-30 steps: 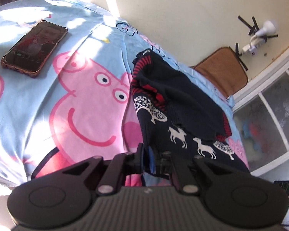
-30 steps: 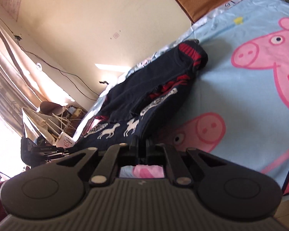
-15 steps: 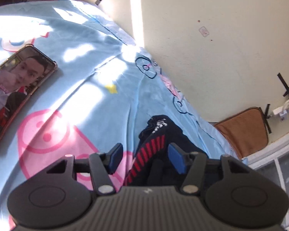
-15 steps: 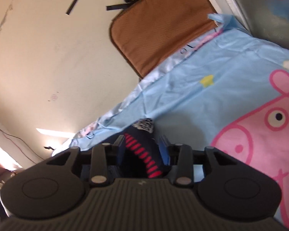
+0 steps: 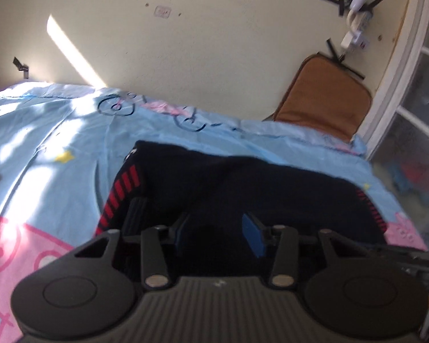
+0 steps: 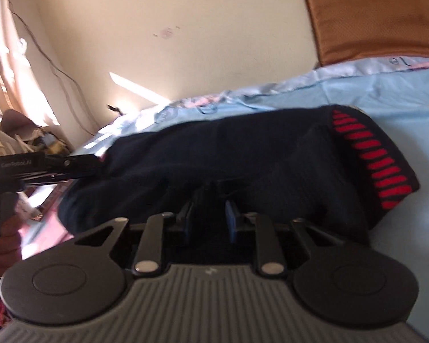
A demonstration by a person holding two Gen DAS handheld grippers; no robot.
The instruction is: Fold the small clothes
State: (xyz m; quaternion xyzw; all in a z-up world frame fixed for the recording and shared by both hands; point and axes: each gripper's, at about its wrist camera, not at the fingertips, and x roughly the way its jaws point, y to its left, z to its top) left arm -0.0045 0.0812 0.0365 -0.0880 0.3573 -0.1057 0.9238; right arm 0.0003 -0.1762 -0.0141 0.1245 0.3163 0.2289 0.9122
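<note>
We saw the left gripper with its jaws parted and closing over the dark navy sweater, its blue pads clear of the knit, gripping nothing; the right gripper had a narrower gap, also closing, with dark fabric lying between the pads, though we could not tell whether they pressed it; the sweater lay across the middle of both frames on the blue cartoon bedsheet; its lower edge was hidden behind the gripper bodies, and blur softened the folds.
</note>
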